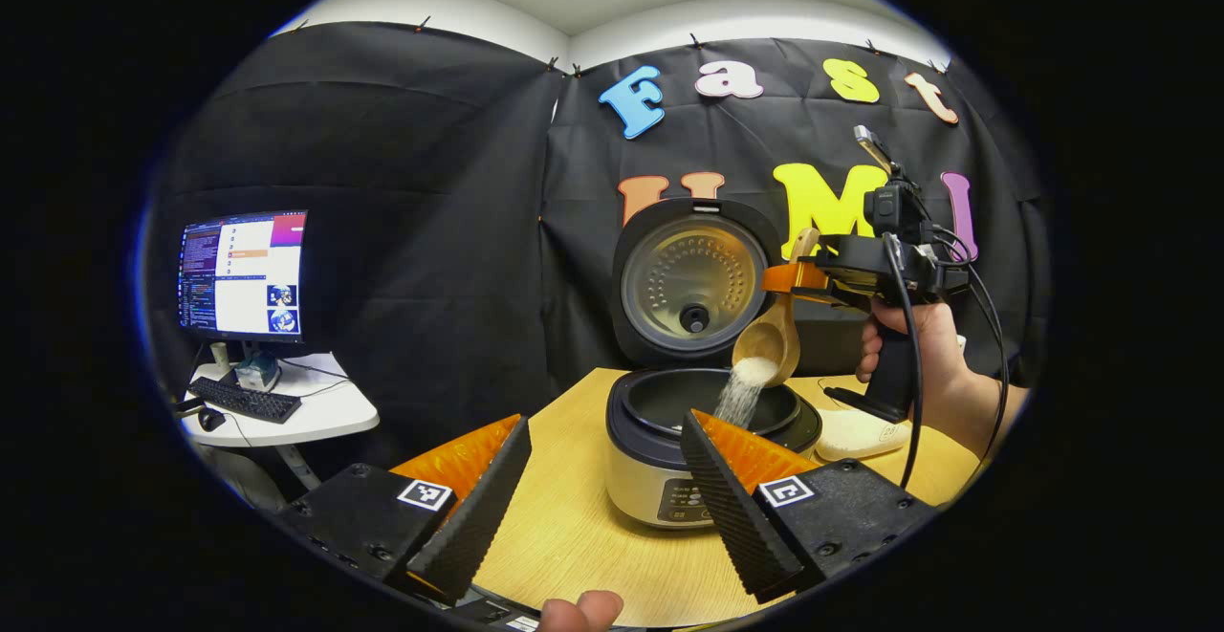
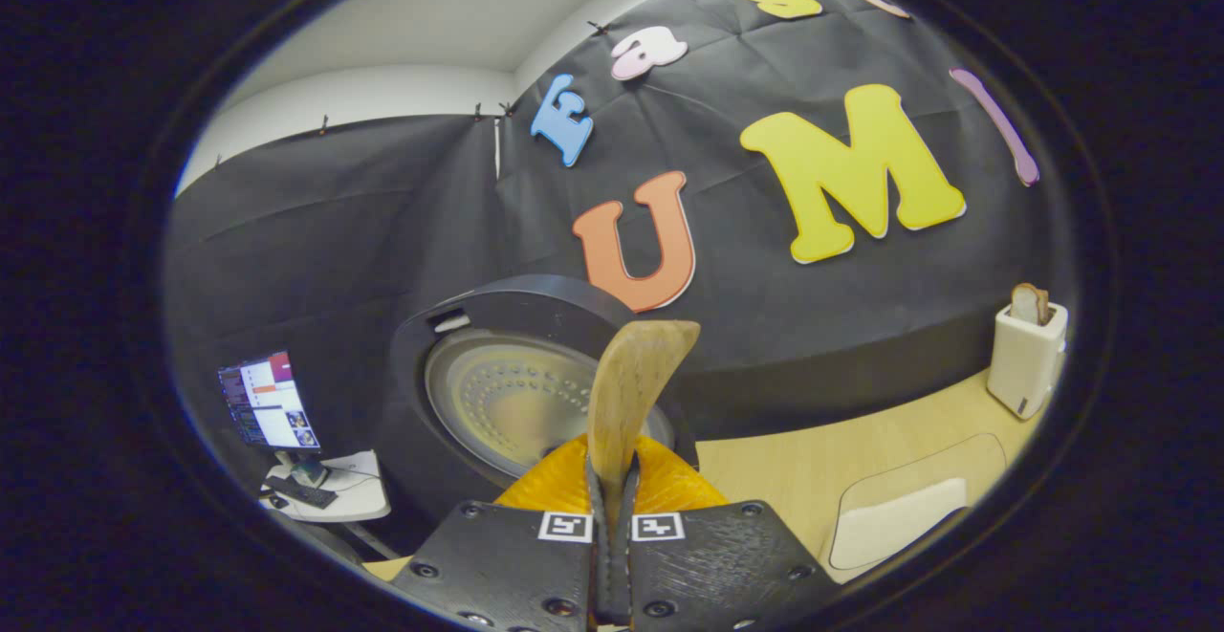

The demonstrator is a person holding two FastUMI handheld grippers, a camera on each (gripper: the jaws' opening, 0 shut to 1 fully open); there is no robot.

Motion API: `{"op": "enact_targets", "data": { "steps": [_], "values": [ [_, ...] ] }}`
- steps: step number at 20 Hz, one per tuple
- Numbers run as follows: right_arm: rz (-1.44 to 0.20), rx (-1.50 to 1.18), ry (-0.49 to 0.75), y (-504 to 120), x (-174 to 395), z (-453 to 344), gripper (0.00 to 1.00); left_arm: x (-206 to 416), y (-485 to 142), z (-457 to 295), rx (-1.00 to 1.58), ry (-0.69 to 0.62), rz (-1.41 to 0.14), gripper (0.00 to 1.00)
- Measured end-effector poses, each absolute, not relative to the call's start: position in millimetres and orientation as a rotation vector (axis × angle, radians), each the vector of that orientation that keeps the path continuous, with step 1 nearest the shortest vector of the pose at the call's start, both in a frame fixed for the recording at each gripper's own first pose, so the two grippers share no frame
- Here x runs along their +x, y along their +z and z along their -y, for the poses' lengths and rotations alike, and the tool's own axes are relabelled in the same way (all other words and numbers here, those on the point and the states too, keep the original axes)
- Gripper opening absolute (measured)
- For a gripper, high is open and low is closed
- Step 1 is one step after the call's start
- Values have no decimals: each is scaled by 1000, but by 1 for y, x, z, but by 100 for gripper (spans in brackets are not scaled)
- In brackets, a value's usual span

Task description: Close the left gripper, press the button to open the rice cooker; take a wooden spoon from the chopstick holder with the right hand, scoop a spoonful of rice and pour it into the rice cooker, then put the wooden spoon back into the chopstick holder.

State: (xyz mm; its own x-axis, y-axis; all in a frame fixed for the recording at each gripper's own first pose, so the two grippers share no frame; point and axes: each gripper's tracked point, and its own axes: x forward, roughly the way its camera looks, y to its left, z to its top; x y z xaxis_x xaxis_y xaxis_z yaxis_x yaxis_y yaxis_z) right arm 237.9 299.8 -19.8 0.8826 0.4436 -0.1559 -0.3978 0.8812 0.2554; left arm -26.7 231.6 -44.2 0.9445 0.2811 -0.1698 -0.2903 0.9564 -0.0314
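Pour step in progress. My right hand-held gripper [image 2: 612, 517] is pinching the wooden spoon [image 2: 626, 393] by its handle, both fingers pressed on it, handle end sticking up past the pads in the right gripper view. In the left gripper view the spoon's bowl is tipped down over the rice cooker [image 1: 712, 422], and rice [image 1: 746, 388] is streaming off the lip into the inner pot. The lid [image 1: 693, 283] stands open and upright behind the pot.

My left hand-held gripper [image 1: 598, 479] is spread wide, empty, parked low in front of the cooker over the tabletop [image 1: 574, 536]. It's doing nothing here; best to hold it off so it doesn't bump the pot.

To do this step well, my read:
- keep the bowl over the middle of the pot opening, not near the rim, since grains scatter
- roll the wrist slowly until the bowl is empty; a quick flip could throw rice over the front edge
- keep the pinch firm, because a handle held this far from the bowl could twist between the pads
- stay clear of the open lid on the back side

The chopstick holder [image 2: 1026, 359] sits well off at the tabletop's far edge in the right gripper view, something brown poking out of it. The spoon returns there afterwards.
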Motion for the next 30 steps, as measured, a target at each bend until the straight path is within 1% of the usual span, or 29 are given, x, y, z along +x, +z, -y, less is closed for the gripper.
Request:
{"op": "enact_targets", "data": {
  "steps": [10, 13, 19, 24, 30],
  "values": [
    [-107, -48, 504, -15, 223, -330, 1, -28, -38, -233, -76, 282, -147, 100],
    [-103, -119, 536, -17, 219, -342, 0, -30, -37, -234, -81, 286, -141, 100],
    [-21, -312, 551, -10, 208, -356, 1, -30, -34, -231, -77, 275, -136, 100],
    [-20, -290, 555, -2, 205, -353, 0, -31, -32, -230, -85, 273, -132, 100],
    [-57, -160, 545, 8, 202, -337, 0, -31, -26, -224, -75, 268, -122, 100]
  ]
}}
